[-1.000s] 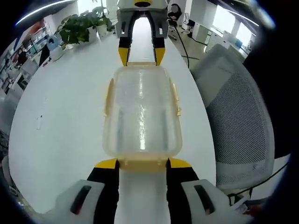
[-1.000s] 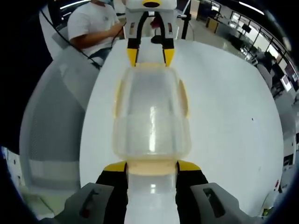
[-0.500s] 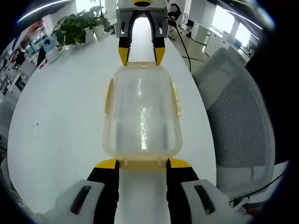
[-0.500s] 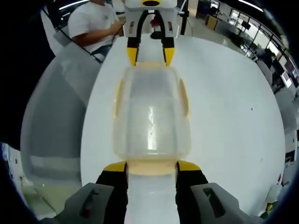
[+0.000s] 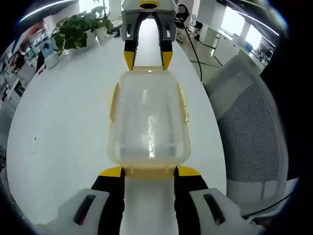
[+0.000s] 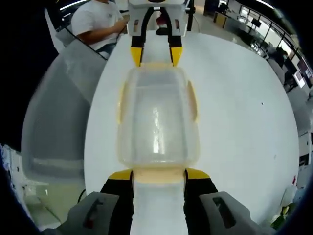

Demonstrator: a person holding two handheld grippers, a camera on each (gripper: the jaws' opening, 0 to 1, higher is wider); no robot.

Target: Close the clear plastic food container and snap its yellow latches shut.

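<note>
The clear plastic food container with yellow latches (image 5: 148, 122) is being pressed at both ends between the spread left claw (image 5: 148, 171) and spread right claw (image 6: 158, 175), near the white bench (image 5: 63, 122) edge; uneven pushing could be sliding it off.

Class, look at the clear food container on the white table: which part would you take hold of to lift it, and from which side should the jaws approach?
Probably the short ends. The container is long and rounded, with yellow latches along its long sides, so each gripper comes in level from one end, as the left gripper and right gripper stand now. A yellow end tab lies between the jaws there, a flat part narrow enough to pinch.
</note>
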